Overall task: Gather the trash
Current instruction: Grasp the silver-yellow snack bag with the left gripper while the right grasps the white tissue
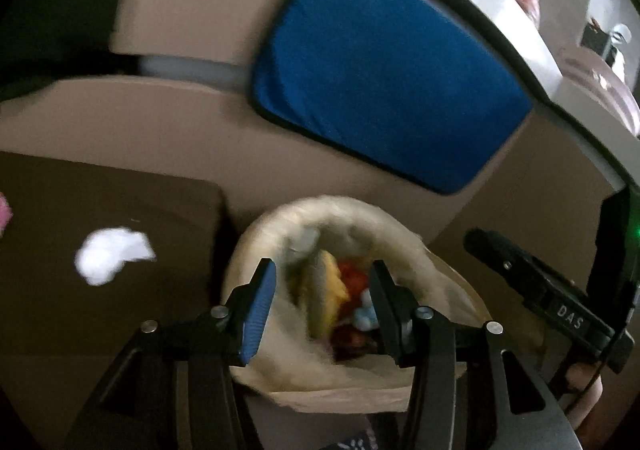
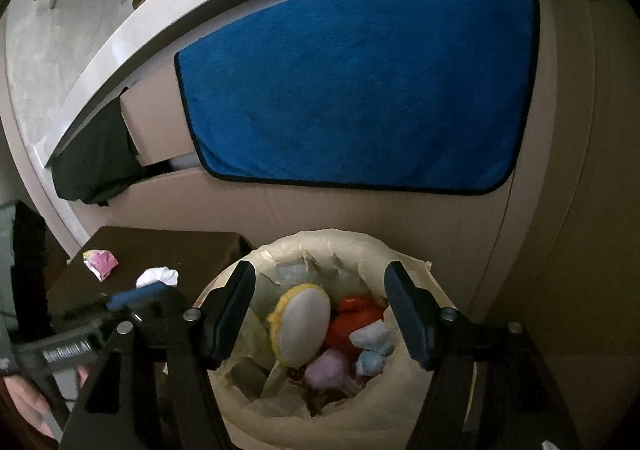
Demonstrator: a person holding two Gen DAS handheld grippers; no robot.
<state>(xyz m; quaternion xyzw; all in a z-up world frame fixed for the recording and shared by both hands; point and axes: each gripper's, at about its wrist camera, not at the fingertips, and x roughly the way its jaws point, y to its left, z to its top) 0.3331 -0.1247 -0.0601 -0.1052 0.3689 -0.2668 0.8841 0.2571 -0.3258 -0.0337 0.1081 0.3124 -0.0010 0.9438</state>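
left wrist view: the left gripper (image 1: 322, 300) is hovering with jaws spread and nothing between them, over the lined trash bin (image 1: 400, 226) already holding colourful scraps. a crumpled white paper (image 1: 112, 256) is lying on the dark low table (image 1: 120, 190) just beside it.

right wrist view: the right gripper (image 2: 320, 310) is hanging wide and empty above the same bin, while a pink wrapper (image 2: 100, 260) is sitting near the white paper on the table.

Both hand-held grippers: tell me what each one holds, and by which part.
Nothing. The left hand-held gripper and the right hand-held gripper both hang open and empty over the lined trash bin.
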